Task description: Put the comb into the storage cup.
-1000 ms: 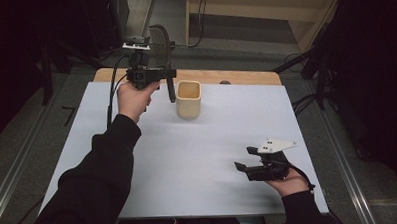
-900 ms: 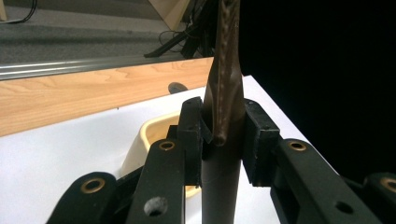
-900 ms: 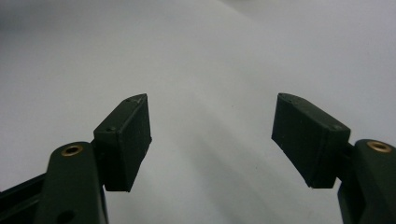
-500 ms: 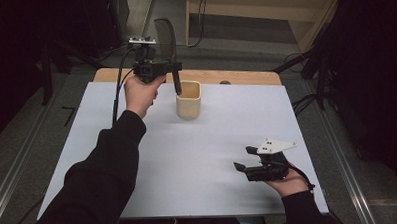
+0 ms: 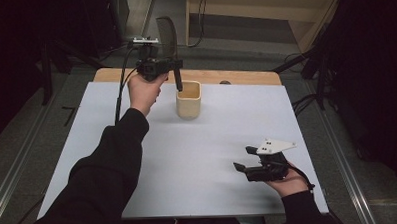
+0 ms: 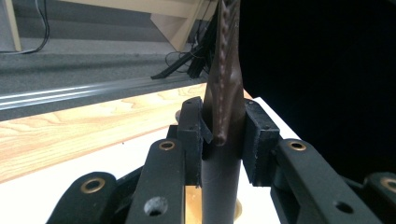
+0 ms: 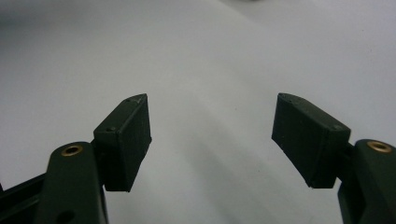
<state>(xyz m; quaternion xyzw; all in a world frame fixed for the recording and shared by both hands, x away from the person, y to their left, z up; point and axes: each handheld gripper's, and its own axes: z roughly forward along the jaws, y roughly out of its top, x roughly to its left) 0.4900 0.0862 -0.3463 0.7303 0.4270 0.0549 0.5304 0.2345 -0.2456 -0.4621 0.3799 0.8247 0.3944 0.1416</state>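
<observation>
Here, a pale sheet [image 5: 188, 157] covers most of the table, with a strip of bare wooden tabletop [image 5: 235, 76] showing along its far edge. Around it the room is dim: grey floor, dark curtains at both sides, cables [image 5: 306, 103] trailing on the floor to the right, and light wooden furniture [image 5: 263, 4] at the back.

Near the far edge of the sheet stands a tan open-topped cup [image 5: 188, 100], upright.

The left hand [image 5: 145, 91] is raised well above the sheet at the far side, forearm in a black sleeve [image 5: 103, 175] stretched forward. It holds the left gripper [image 5: 172, 65] just beside and above the cup. The jaws are closed on a dark comb [image 5: 168, 43], held upright with its toothed end up and its handle pointing down, the tip over the cup's near-left rim. In the left gripper view the two pads [image 6: 191, 135] press on either side of the comb [image 6: 226, 93] where teeth meet handle, and the cup's mouth [image 6: 190, 205] shows below.

The right hand [image 5: 289, 181] rests low at the near right corner of the sheet, well apart from the cup, holding the right gripper [image 5: 242, 159] level and aimed left. Its jaws stand wide apart with nothing between them; the right gripper view looks along them [image 7: 212, 135] onto bare sheet [image 7: 210, 70].
</observation>
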